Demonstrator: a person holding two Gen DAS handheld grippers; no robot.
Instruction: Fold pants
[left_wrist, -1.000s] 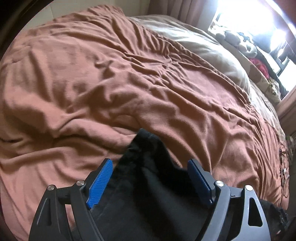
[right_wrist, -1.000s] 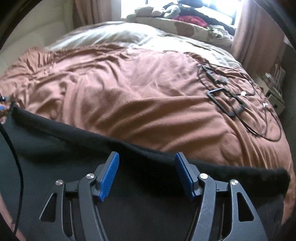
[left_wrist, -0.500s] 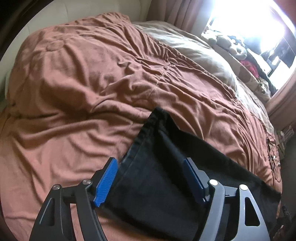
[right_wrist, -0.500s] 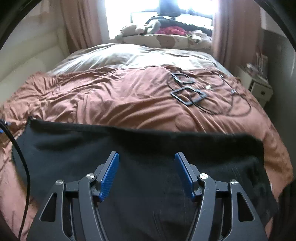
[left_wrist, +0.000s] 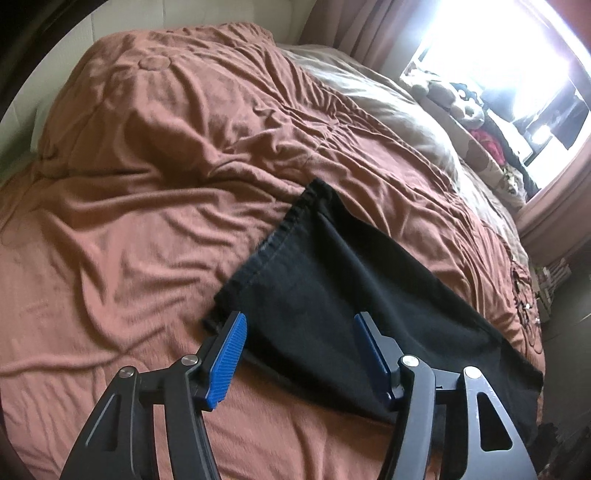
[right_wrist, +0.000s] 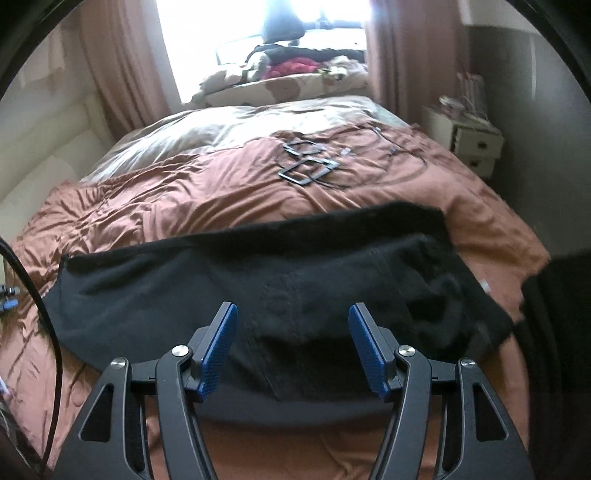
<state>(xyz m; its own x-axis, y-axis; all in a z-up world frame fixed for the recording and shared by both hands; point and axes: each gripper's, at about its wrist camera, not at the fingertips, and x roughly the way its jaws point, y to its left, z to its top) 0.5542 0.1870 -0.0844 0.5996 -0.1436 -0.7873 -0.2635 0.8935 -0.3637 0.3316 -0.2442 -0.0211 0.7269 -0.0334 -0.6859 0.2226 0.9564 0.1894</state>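
Left gripper (left_wrist: 297, 354) sat nearest the lens, blue pads apart and closing, nothing pinched between them, hovering over the near edge of the black pants (left_wrist: 343, 295). Right gripper (right_wrist: 291, 347) also had its jaws apart, holding nothing, above the same pants (right_wrist: 258, 280). Pants lay flat across the bed, stretched sideways on the brown blanket (left_wrist: 147, 184), hemmed end toward the left view's upper left. Farther on, black square frames (right_wrist: 308, 168) and thin cables (right_wrist: 402, 162) rested on the blanket, apart from the pants. Beyond that a beige cover (right_wrist: 229, 125), then a blurry heap, maybe clothes or toys (right_wrist: 295, 68), under the bright window
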